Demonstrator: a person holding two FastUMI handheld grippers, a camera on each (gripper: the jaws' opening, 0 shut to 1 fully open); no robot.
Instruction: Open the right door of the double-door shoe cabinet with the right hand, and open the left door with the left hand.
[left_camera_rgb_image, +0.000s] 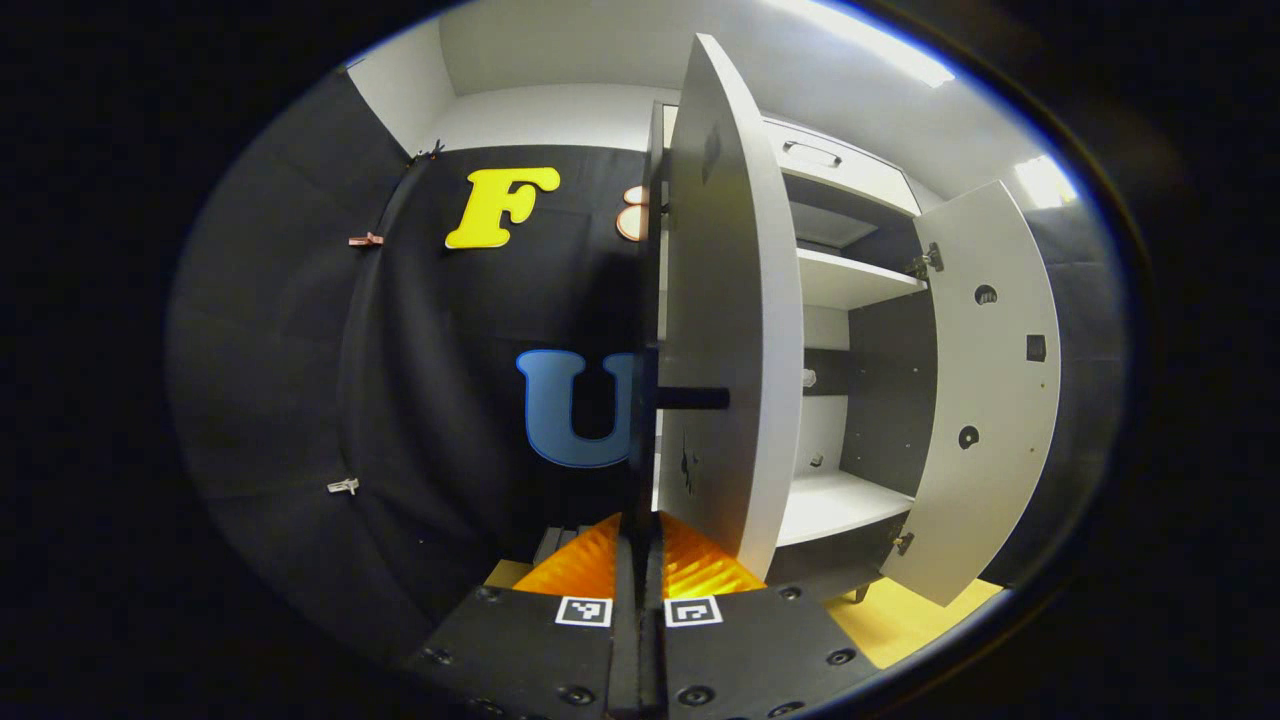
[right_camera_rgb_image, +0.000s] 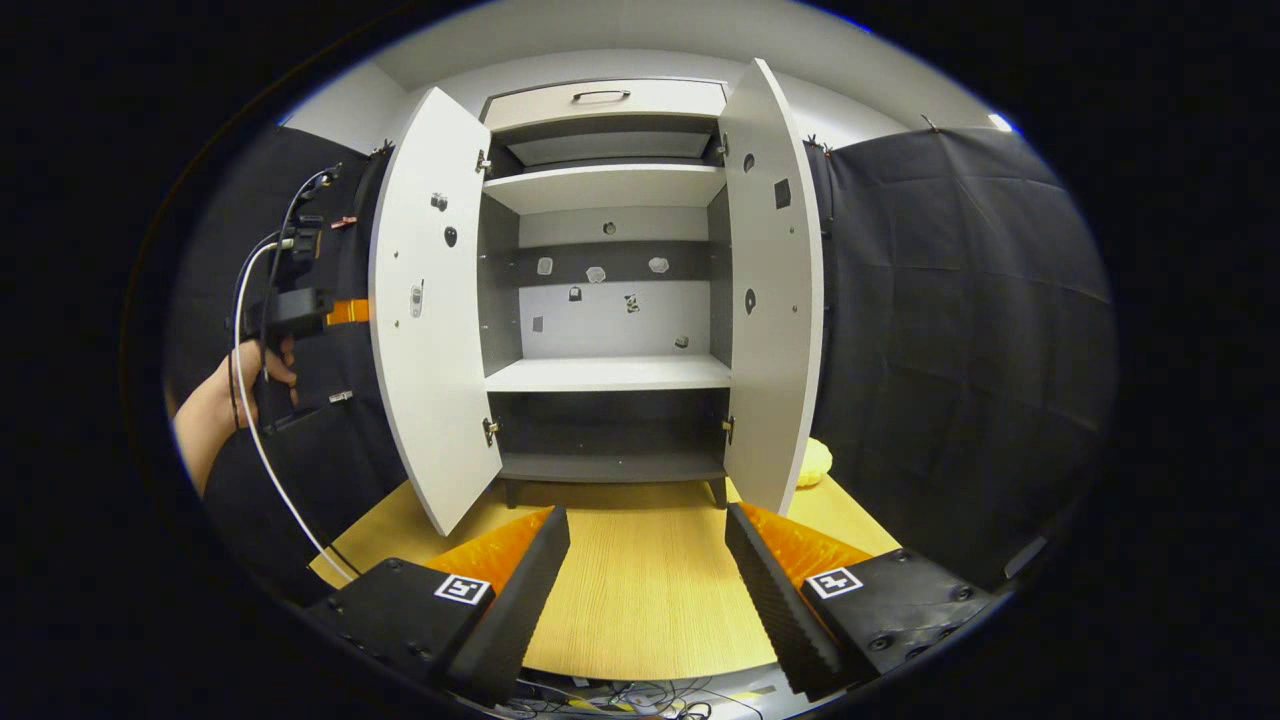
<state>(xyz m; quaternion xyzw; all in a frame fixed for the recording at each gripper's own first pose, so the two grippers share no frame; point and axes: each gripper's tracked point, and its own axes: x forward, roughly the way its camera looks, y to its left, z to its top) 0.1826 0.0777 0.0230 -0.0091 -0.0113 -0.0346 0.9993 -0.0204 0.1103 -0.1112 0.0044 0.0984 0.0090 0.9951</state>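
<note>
At far wall, shoe cabinet (right_camera_rgb_image: 606, 290) seen with right door (right_camera_rgb_image: 775, 300) and left door (right_camera_rgb_image: 430, 320) swung wide. Left gripper (left_camera_rgb_image: 640, 540) pinched on left door edge; right gripper (right_camera_rgb_image: 645, 545) spread, empty. Opening judged done; release needed next.

Shoe cabinet (right_camera_rgb_image: 607, 300) stands at the far end of the counter (right_camera_rgb_image: 640, 590); left door (right_camera_rgb_image: 430, 320) and right door (right_camera_rgb_image: 775, 310) swing outward, shelves (right_camera_rgb_image: 608, 373) between them. Left tongs (right_camera_rgb_image: 345, 312) sit left of the left door.
</note>
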